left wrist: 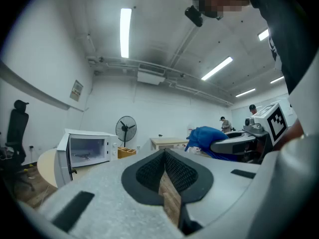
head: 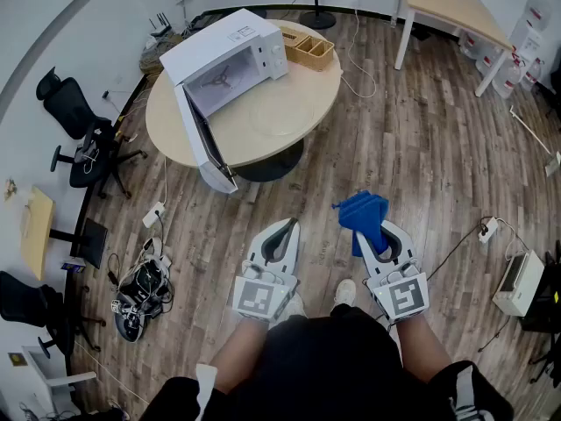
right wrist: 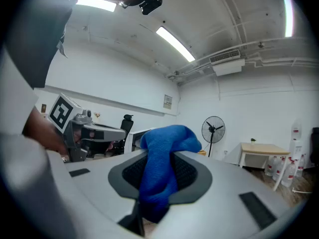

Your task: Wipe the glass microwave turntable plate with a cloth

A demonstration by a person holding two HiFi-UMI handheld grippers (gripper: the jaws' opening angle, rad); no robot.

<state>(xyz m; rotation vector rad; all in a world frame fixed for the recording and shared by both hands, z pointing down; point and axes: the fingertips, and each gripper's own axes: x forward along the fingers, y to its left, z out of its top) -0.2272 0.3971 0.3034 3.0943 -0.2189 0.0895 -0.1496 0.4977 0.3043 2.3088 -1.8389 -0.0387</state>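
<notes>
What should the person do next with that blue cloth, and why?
Probably step forward to the round table and bring the right gripper, shut on the blue cloth, over the glass plate. The plate lies on the tabletop beside the open microwave, while both grippers hang over the floor, well short of it. The left gripper is shut and empty.

Grey grippers (head: 282,228), black-white marker cubes (head: 259,298), black clothing (head: 333,371)

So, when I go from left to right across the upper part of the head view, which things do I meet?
black office chair → open microwave → wooden basket → light wooden table → water bottles
</notes>
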